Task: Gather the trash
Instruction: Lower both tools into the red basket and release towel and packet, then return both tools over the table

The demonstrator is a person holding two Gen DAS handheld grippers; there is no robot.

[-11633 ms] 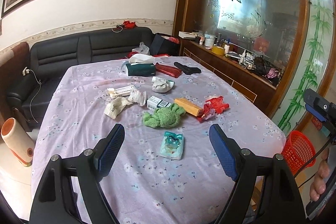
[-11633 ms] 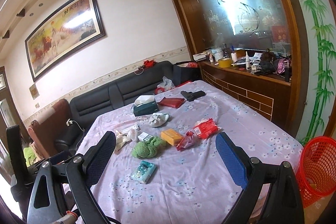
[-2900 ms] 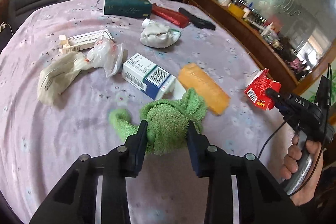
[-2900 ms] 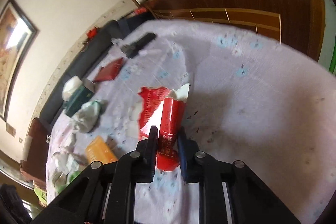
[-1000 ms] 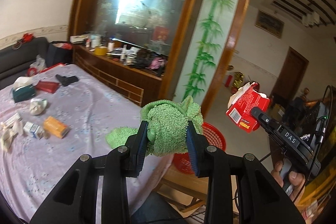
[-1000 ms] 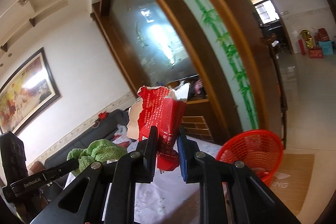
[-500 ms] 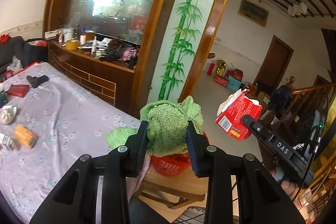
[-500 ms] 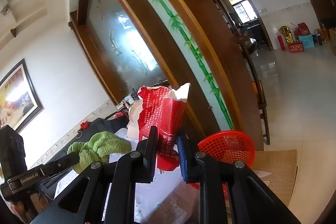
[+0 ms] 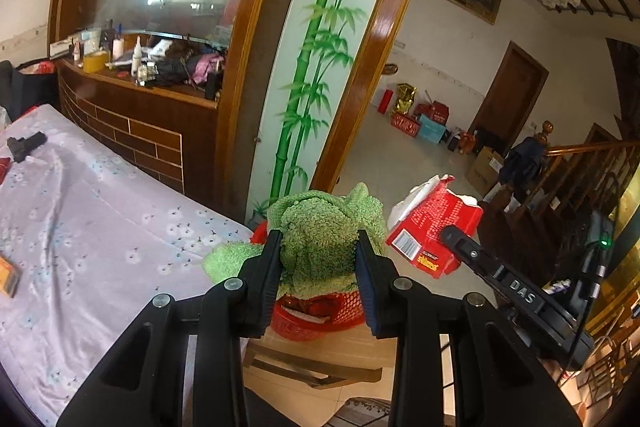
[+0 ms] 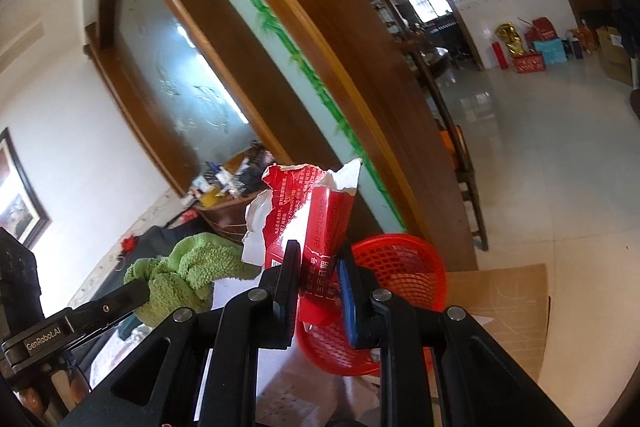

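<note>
Lilac floral tablecloth [image 9: 88, 211] fills the left of the left wrist view; since about three seconds ago both grippers have left the table and swung right toward the round red mesh plastic basket [image 10: 404, 259], which stands on a low wooden stand just beside the table's near right corner.

Left gripper [image 9: 318, 269]: jaws part-closed, clamping the bunched green terry cloth [image 9: 320, 227]. Cloth now sits directly over the basket's far rim.

Right gripper [image 10: 318, 277]: jaws nearly together, pinching the torn red cardboard carton [image 10: 312, 223] upright by its lower end, in front of the basket's left rim.

Judgement: transport step almost complete; both items are placed for release.

Basket contents: dark red and pale scraps visible at the bottom, not identifiable. An orange packet [image 9: 7, 275] and a black object [image 9: 26, 145] remain on the table.
</note>
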